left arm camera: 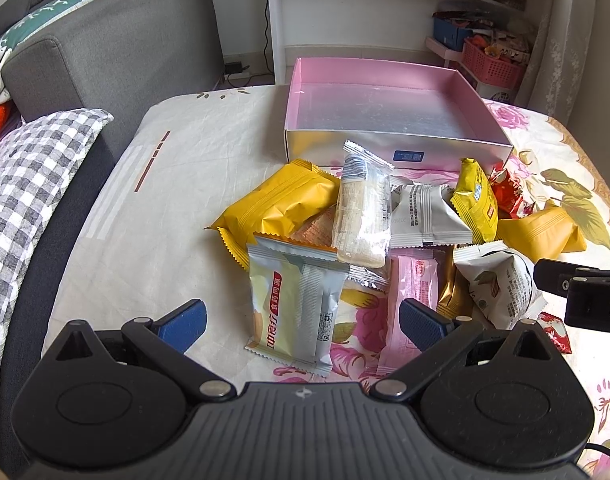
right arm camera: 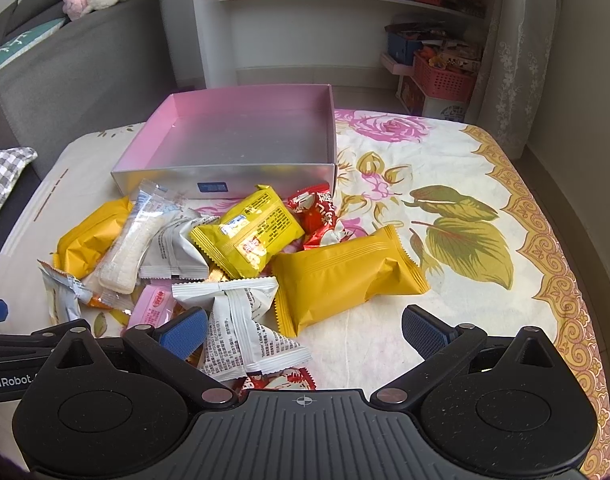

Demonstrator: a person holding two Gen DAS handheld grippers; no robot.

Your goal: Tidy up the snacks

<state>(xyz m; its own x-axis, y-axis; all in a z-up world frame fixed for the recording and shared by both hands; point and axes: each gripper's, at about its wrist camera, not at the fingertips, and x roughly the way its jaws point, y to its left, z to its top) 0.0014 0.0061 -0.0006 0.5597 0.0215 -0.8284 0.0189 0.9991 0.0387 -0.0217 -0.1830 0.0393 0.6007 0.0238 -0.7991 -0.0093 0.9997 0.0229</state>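
Floral bedsheet (right arm camera: 465, 184), snack pile before pink box (right arm camera: 241, 136), clear packet (left arm camera: 363, 216) lengthwise toward box, left gripper (left arm camera: 303, 326) and right gripper (right arm camera: 305, 332) spread, empty

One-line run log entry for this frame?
stage: start | box: empty | snacks: piled before box | left gripper: open | right gripper: open, holding nothing

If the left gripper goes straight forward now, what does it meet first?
Probably the pale green snack packet, lying between the open left gripper fingers; depth is unclear.
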